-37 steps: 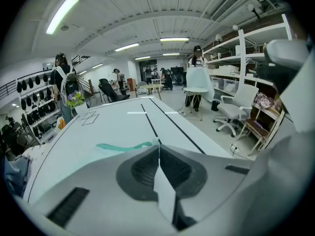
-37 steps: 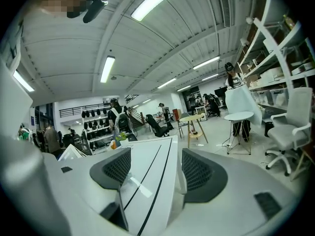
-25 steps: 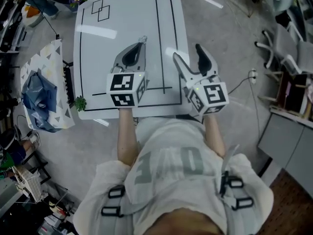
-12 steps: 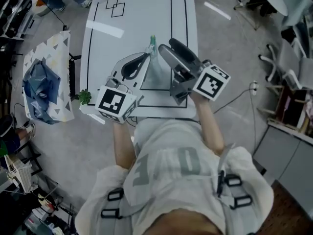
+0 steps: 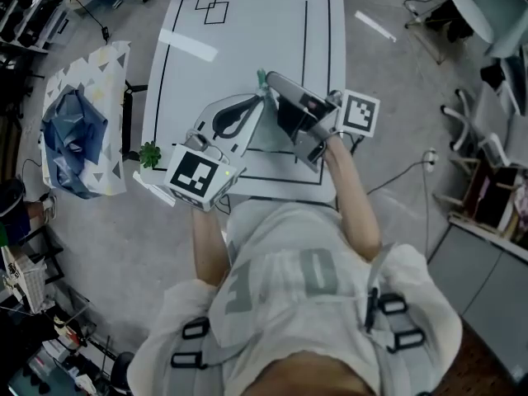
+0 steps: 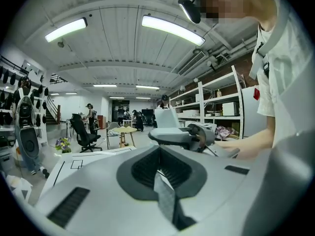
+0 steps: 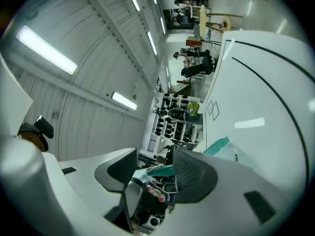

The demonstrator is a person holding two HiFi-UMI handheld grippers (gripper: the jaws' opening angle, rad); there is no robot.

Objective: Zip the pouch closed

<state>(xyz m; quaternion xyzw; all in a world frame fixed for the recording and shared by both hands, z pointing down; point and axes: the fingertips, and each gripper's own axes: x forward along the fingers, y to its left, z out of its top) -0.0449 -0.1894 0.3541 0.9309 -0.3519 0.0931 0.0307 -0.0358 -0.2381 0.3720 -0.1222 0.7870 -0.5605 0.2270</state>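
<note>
Left gripper jaws clenched on clear pouch edge, right gripper jaws parted around its teal zip

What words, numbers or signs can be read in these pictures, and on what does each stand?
"0E"-like grey print on the shirt: upside down, creased, uncertain.
Dark mark on the pouch: too blurred to read.
Marker cubes: square patterns only, no letters.
Nothing else is readable.
</note>
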